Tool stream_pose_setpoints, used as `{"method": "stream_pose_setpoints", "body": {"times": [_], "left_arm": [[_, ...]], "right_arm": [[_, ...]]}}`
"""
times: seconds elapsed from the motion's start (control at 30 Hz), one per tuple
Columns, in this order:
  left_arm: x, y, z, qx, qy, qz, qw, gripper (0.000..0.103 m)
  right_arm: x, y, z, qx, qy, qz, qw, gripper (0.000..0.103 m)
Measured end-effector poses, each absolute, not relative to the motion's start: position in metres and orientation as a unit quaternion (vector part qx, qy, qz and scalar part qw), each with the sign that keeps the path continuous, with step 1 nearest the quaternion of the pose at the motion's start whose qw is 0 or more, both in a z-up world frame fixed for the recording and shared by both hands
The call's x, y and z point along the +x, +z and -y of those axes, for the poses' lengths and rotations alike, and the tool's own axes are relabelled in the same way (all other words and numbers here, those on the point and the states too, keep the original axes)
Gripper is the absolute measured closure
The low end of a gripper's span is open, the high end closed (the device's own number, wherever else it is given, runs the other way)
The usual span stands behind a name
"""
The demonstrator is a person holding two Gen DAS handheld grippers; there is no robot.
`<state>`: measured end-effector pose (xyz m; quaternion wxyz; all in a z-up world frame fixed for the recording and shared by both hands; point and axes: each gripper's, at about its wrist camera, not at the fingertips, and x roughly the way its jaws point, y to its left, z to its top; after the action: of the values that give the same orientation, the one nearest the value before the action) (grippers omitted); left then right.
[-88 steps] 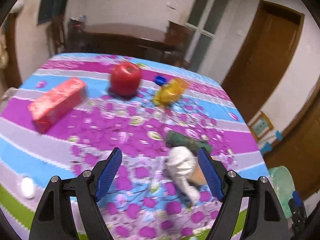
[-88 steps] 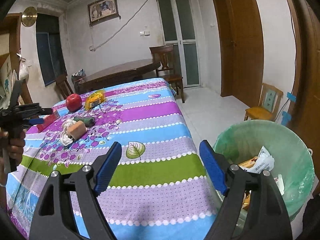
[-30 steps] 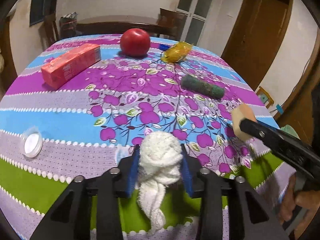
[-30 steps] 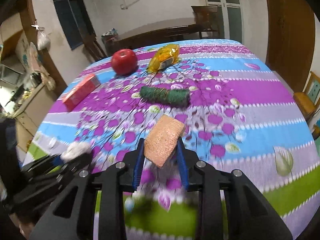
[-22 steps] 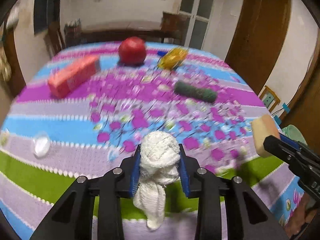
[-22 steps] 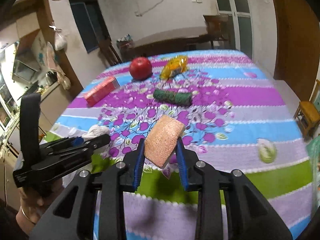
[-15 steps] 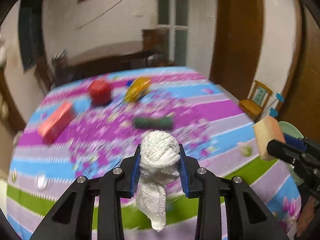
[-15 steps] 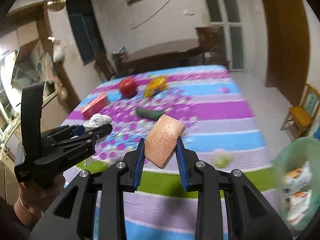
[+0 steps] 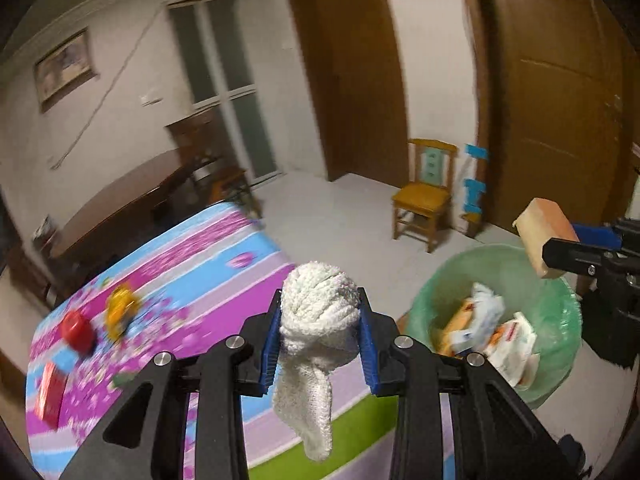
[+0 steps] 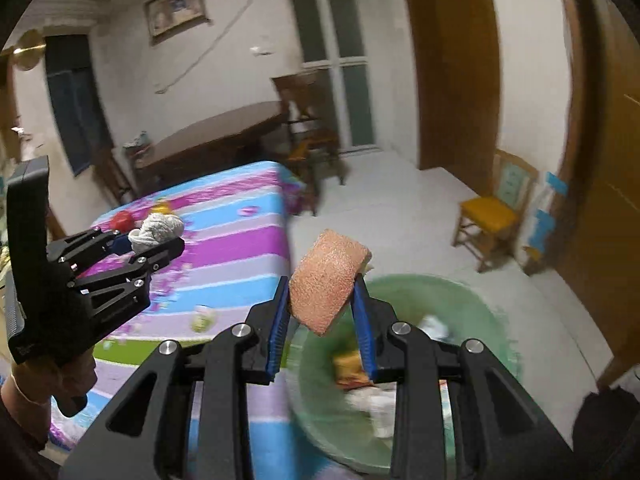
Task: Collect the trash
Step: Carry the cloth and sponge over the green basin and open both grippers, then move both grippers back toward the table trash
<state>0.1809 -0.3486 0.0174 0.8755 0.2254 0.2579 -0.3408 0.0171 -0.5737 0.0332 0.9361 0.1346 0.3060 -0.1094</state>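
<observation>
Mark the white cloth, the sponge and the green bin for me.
white cloth (image 9: 318, 300), left wrist view, on its knotted ball.
sponge (image 10: 326, 280), right wrist view, on its orange face.
green bin (image 9: 560, 304), left wrist view, on its right rim.

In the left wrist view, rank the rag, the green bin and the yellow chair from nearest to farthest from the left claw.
1. Rag: clamped in the left claw.
2. Green bin: on the floor, lower right.
3. Yellow chair: beyond the bin, by the wall.
</observation>
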Motion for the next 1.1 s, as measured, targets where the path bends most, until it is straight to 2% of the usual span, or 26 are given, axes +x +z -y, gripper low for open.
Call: {"method": "stream_pose_setpoints", "body": {"times": [0.3,0.7,0.8,0.83,0.9,1.0,1.1], "left_arm": [[0.156,-0.016,0.440,0.264,-0.414,-0.270,0.828,0.068],[0.153,-0.052,0.465,0.260,-0.479,-0.322,0.774,0.068],[0.158,-0.056,0.467,0.252,-0.484,-0.332,0.769,0.067],[0.162,-0.057,0.467,0.248,-0.490,-0.338,0.765,0.066],[0.166,-0.060,0.470,0.245,-0.494,-0.353,0.756,0.051],[0.173,-0.062,0.470,0.245,-0.490,-0.351,0.759,0.039],[0.177,-0.063,0.468,0.242,-0.485,-0.353,0.762,0.038]], "right_arm": [[-0.008,0.011,0.623,0.155,-0.147,-0.337,0.917,0.074],[-0.015,-0.017,0.649,0.172,-0.153,-0.365,0.902,0.074],[-0.014,-0.021,0.653,0.176,-0.155,-0.366,0.900,0.071],[-0.014,-0.023,0.657,0.180,-0.159,-0.365,0.900,0.070],[-0.013,-0.026,0.661,0.185,-0.163,-0.366,0.897,0.065],[-0.014,-0.030,0.664,0.192,-0.163,-0.368,0.895,0.060],[-0.016,-0.033,0.666,0.201,-0.157,-0.367,0.894,0.057]]}}
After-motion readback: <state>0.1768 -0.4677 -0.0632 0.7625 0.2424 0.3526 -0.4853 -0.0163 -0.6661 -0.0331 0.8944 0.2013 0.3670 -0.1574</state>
